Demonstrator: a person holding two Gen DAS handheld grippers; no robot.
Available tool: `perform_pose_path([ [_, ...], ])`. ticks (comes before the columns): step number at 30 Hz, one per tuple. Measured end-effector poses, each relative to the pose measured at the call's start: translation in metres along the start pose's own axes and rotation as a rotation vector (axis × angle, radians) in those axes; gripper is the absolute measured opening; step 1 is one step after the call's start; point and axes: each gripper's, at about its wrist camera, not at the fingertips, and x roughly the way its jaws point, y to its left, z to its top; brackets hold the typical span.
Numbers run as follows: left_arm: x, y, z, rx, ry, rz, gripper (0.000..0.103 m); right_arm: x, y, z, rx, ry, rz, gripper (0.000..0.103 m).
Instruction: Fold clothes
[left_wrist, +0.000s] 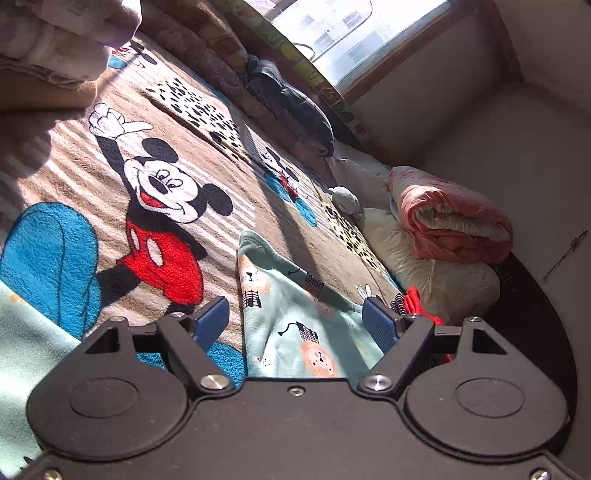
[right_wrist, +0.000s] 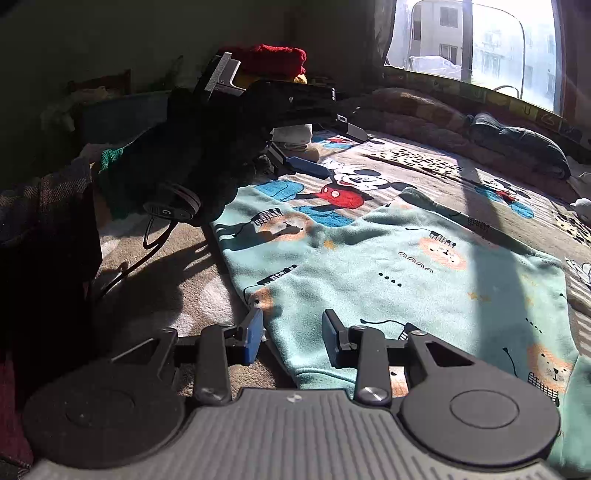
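Right wrist view shows your right gripper (right_wrist: 291, 334), jaws spread, astride the near hem of the mint-green fleece garment with lion prints (right_wrist: 388, 266), spread on the bed. It looks soft and light; pinch corners. Left gripper (left_wrist: 295, 323) is spread too.

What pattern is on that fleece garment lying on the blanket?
Mint-green fleece garment printed with orange lion faces and small black doodles; clearest in the right wrist view.

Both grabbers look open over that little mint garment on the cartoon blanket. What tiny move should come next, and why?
Probably the right gripper should ease down and close on the mint garment. Its open fingers straddle the near edge, holding nothing. The left gripper is open too, with another part of the garment between its fingers, so a fold cannot begin until the cloth is pinched.
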Motion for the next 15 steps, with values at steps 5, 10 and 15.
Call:
perform_pose_path([
  [5, 0.017, -0.012, -0.011, 0.032, 0.082, 0.070, 0.079, -0.024, -0.115, 0.035, 0.294, -0.058, 0.016, 0.044],
  [10, 0.044, -0.032, 0.010, 0.092, 0.120, 0.141, 0.079, -0.025, -0.224, 0.060, 0.478, -0.082, -0.069, 0.051],
  [15, 0.081, -0.037, 0.042, 0.150, 0.142, 0.207, 0.078, 0.011, -0.314, 0.055, 0.664, -0.043, -0.129, 0.052],
])
